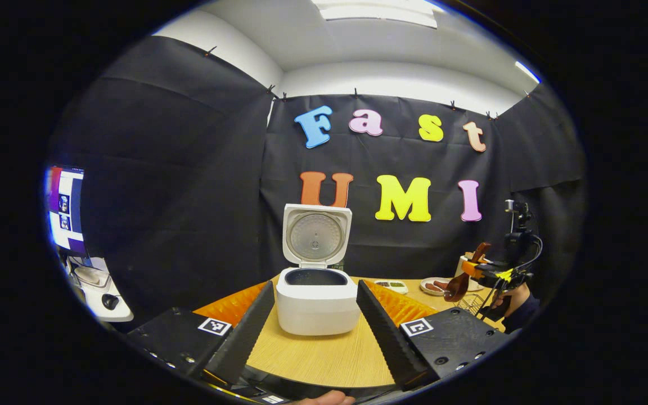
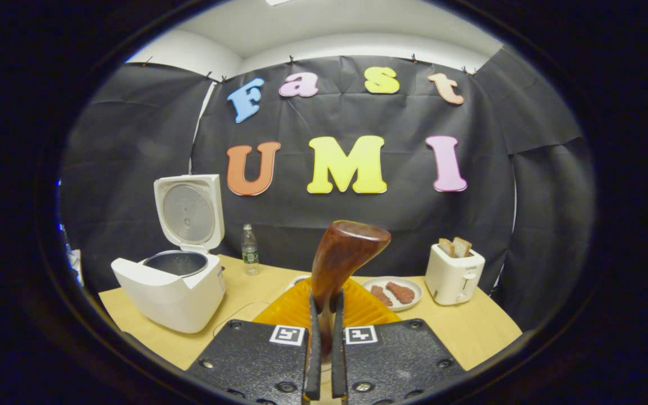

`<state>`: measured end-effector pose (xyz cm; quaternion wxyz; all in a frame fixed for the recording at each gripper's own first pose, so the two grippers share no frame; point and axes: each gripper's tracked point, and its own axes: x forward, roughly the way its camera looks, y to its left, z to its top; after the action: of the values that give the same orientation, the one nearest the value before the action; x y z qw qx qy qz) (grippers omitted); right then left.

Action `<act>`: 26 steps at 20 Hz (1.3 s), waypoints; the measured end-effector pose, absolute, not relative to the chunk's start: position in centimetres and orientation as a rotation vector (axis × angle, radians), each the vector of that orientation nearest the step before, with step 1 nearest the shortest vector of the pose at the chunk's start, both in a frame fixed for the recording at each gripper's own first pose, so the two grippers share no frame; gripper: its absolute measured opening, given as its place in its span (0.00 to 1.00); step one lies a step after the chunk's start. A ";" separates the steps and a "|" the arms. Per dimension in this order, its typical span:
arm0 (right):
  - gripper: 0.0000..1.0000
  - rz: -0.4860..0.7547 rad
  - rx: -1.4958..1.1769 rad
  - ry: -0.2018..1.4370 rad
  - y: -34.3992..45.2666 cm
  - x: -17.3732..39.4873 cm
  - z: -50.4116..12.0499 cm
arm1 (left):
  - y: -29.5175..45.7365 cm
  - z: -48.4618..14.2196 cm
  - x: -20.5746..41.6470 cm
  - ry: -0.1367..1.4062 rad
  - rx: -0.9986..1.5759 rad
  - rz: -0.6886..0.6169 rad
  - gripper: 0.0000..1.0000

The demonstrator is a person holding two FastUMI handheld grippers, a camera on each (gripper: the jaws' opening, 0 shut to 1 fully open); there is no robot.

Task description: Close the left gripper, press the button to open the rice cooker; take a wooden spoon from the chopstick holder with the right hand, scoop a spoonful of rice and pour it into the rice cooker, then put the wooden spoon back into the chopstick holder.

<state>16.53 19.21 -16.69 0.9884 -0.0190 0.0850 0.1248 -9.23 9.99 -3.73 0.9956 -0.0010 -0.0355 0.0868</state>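
The white rice cooker stands on the wooden table with its lid raised and the dark inner pot showing. My left gripper is open, its fingers spread wide either side of the cooker and short of it. In the right gripper view the cooker sits to the left, lid up. My right gripper is shut on the handle of the wooden spoon, whose bowl points up and tilts right. From the left gripper view, that right gripper holds the spoon above a wire holder.
A white toaster with bread stands at the right, a plate of sausages beside it, and a water bottle behind the cooker. A small dish lies right of the cooker. A screen and side desk are at far left.
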 end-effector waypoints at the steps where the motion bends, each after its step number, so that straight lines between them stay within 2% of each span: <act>1: 0.13 0.262 -0.047 0.187 19.9 17.1 -17.7 | 9.9 -3.7 -9.4 -0.078 -0.006 0.169 0.94; 8: 0.13 0.265 -0.138 0.370 21.8 19.7 -27.8 | 10.0 -4.3 -8.8 -0.087 0.004 0.147 0.94; 11: 0.13 0.268 -0.074 0.353 22.4 19.5 -27.9 | 10.2 -4.8 -8.4 -0.073 -0.013 0.139 0.94; 19: 0.13 0.378 0.229 0.409 26.9 18.8 -29.0 | 11.0 -5.0 -8.8 -0.062 -0.057 0.151 0.94; 26: 0.13 0.376 0.537 0.425 24.2 19.2 -28.0 | 10.7 -5.3 -8.4 -0.060 -0.024 0.147 0.94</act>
<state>19.23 24.20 -27.97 0.9246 0.2618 0.2074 0.1832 -8.39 10.71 -5.25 0.9968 -0.0121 -0.0299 0.0735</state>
